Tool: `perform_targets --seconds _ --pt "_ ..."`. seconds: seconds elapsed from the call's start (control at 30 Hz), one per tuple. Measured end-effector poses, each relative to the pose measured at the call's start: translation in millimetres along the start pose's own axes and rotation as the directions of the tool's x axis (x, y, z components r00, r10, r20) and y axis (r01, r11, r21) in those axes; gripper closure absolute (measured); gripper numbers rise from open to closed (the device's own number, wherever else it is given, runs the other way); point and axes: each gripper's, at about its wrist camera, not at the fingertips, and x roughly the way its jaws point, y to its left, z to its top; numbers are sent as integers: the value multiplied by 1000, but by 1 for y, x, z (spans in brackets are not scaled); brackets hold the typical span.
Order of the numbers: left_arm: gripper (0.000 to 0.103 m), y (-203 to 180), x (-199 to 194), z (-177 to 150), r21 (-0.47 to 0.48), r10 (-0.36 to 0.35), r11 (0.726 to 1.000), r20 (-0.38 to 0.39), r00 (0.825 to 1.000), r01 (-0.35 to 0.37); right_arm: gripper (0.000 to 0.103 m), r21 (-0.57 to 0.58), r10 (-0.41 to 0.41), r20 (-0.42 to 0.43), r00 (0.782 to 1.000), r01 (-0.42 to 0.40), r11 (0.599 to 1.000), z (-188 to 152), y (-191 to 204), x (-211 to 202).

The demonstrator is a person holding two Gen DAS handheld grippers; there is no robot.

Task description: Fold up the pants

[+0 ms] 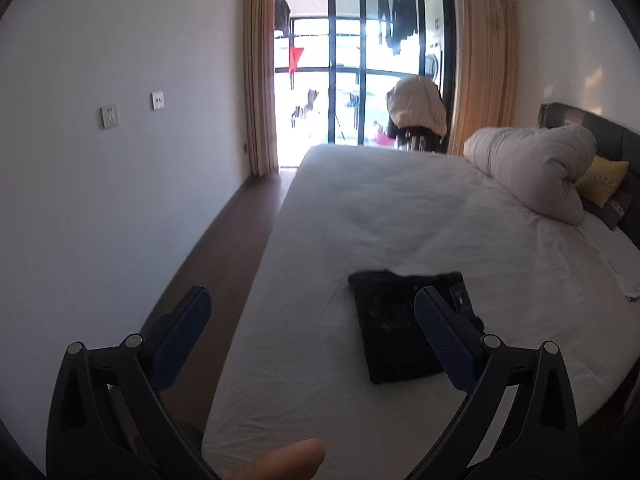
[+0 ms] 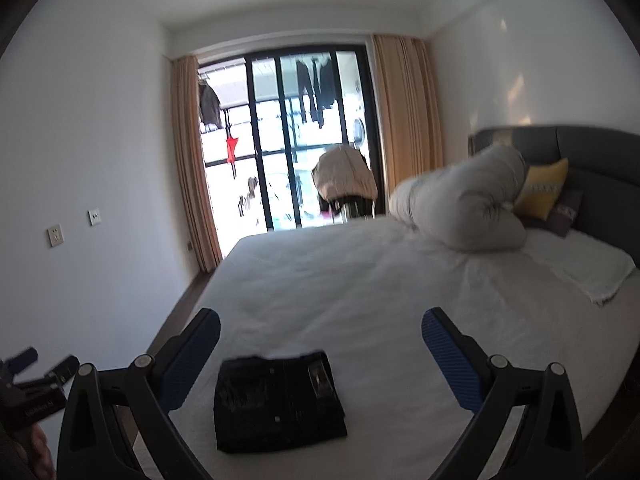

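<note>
Black pants (image 1: 396,328) lie folded into a compact rectangle on the white bed (image 1: 360,216), near its front edge. In the right wrist view the folded pants (image 2: 276,400) lie flat between the fingers, lower down. My left gripper (image 1: 312,308) is open and empty, held above the bed's left edge, left of the pants. My right gripper (image 2: 320,328) is open and empty, held above and behind the pants. The left gripper also shows at the far left of the right wrist view (image 2: 36,368).
A rolled grey duvet (image 1: 536,168) and a yellow pillow (image 1: 602,180) lie at the head of the bed by the dark headboard (image 2: 580,152). A folded white towel (image 2: 596,272) lies at the right. Brown floor (image 1: 224,240) runs along the left wall. Glass doors (image 1: 360,60) stand behind.
</note>
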Motion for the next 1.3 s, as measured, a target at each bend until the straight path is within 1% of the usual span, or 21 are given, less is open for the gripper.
perform_targets --seconds 0.03,0.13,0.2,0.33,0.5,0.77,0.9,1.17,1.3 --pt "0 -3 10 -7 0 -8 1000 -44 999 8 0 5 -8 -36 999 8 1000 -5 -1 6" --pt "0 -18 27 -22 15 -23 1000 -107 994 24 0 2 -10 -109 994 10 1000 -20 0 20" --pt "0 -24 33 -25 30 -25 999 -125 992 29 0 -21 -10 -147 989 7 1000 -29 5 26" --pt "0 -30 48 -27 40 -32 998 -154 988 39 0 -59 3 -194 981 -14 998 -42 18 33" --pt "0 -24 61 -27 32 -31 999 -187 982 38 0 -89 13 -225 974 -34 995 -51 34 40" --pt "0 -29 85 -37 23 -34 999 -228 973 40 0 -105 21 -265 964 -50 993 -60 51 48" --pt "0 -27 90 -41 19 -38 999 -247 968 44 0 -115 22 -281 960 -56 992 -63 55 52" --pt "0 -26 96 -44 20 -39 999 -261 964 46 0 -124 22 -315 949 -64 990 -70 62 59" --pt "0 -25 93 -45 19 -39 999 -264 964 46 0 -125 21 -327 945 -65 990 -72 62 61"
